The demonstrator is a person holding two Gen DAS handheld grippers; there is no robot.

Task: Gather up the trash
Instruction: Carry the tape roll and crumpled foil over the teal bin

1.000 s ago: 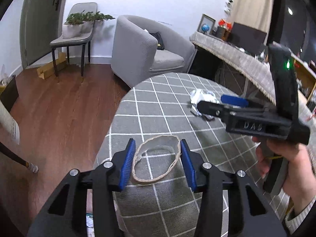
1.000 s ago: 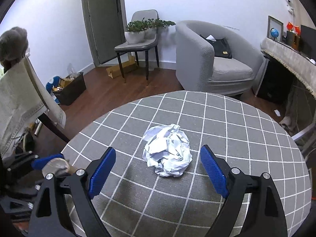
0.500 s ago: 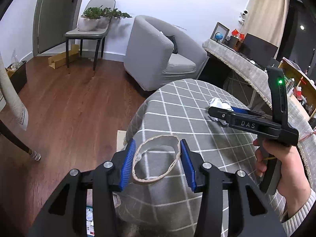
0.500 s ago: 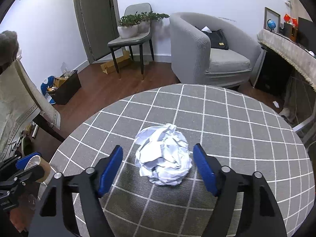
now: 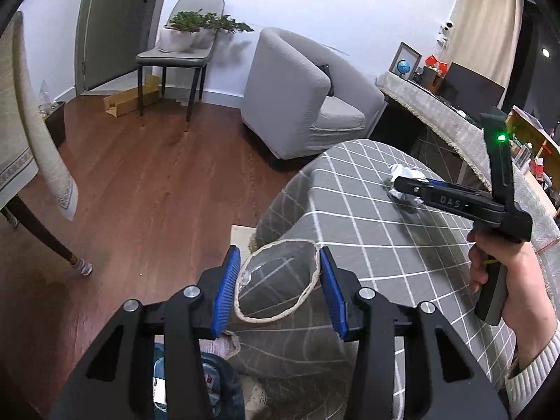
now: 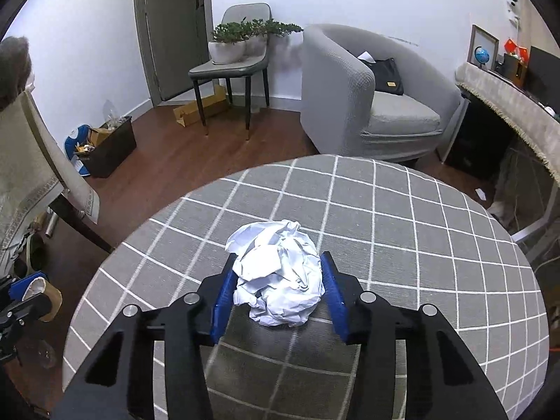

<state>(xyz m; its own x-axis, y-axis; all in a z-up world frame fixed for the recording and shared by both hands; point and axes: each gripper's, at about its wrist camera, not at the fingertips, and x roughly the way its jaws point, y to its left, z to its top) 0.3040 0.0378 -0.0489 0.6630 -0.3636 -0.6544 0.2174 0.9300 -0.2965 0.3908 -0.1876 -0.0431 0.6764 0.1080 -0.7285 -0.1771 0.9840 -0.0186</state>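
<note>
R tongs (image 6: 278, 292) tight on paper wad (image 6: 278, 280), wad's underside hidden.

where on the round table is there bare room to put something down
Most of the checked tablecloth is bare: the far half toward the grey armchair, and both flanks beside the right gripper. The only crowded spot is near the middle, where that gripper closes on the crumpled paper ball. The left gripper holds a tape ring off the near-left edge.

Right gripper (image 6: 277, 292): blue pads pressed against both sides of a crumpled white paper ball (image 6: 279, 283). Ball rests on round table (image 6: 420, 262), grey checked cloth. Grey armchair (image 6: 374, 94) beyond.
</note>
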